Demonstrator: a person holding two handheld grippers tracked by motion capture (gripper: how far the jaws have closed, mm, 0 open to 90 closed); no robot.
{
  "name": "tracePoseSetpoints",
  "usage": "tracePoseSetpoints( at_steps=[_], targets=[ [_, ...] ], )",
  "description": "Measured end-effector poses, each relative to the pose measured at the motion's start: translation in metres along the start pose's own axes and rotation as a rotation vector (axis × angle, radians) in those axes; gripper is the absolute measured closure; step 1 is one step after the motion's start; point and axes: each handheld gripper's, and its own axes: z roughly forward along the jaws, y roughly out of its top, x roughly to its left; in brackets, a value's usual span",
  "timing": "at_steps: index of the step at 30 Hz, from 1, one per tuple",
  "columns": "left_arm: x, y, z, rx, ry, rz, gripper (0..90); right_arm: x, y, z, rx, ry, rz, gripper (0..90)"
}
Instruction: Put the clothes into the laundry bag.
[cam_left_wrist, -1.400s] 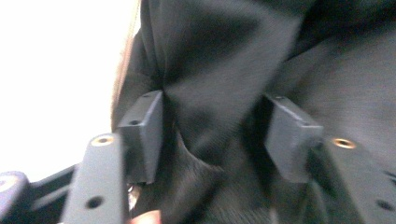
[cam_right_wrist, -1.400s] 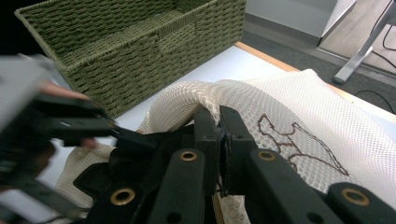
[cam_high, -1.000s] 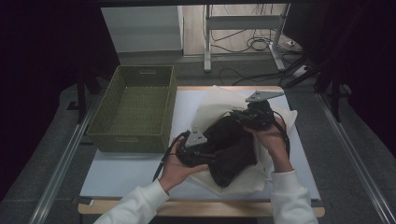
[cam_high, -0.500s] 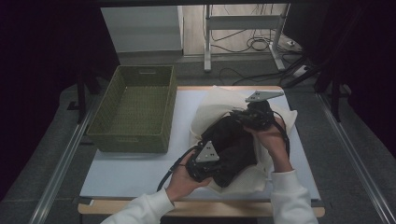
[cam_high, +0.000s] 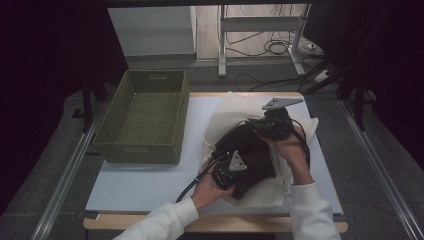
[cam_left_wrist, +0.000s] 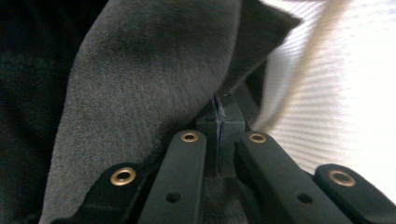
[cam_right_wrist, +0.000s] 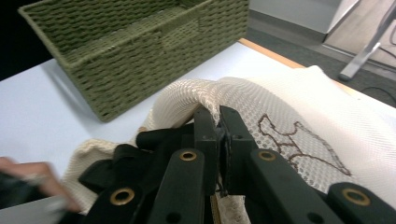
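1. The cream mesh bag (cam_high: 295, 127) lies on the counter (cam_high: 150, 180), dark garment (cam_high: 252, 150) partly inside.
2. Left hand-held gripper (cam_left_wrist: 219, 116), just closed, pinches the garment.
3. Right hand-held gripper (cam_right_wrist: 218, 122) clamps the bag's rim.
4. The green basket (cam_high: 145, 117) stands beside the bag.

No legible text, label, brand, number or sign on any surface in the three views.

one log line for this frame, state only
left gripper: jaws just closed on dark garment | right gripper: shut on mesh bag rim | basket: empty
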Motion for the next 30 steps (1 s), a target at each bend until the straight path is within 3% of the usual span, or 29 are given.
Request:
tracePoseSetpoints(
  at_steps=[1,8,14,20,25,30],
  targets=[
    [0.0,0.001,0.004,0.016,0.037,0.027,90.0,0.002,0.001,0.0,0.001,0.005,-0.006,86.6],
    [0.001,0.011,0.013,0.033,0.076,0.037,90.0,0.002,0.001,0.0,0.004,0.005,-0.005,86.6],
    [0.014,0.017,0.021,0.028,0.051,-0.016,90.0,0.002,0.001,0.0,0.004,0.01,-0.001,86.7],
    [0.022,0.021,0.027,0.023,0.074,-0.029,90.0,0.002,0.0,0.0,0.0,0.017,0.004,86.7],
    [0.025,0.024,0.033,0.012,0.086,-0.046,90.0,0.001,0.0,0.001,-0.004,0.014,0.009,86.7],
    [0.021,0.02,0.025,-0.007,0.053,-0.042,90.0,-0.002,-0.001,0.0,-0.008,0.013,0.015,86.7]
  ],
)
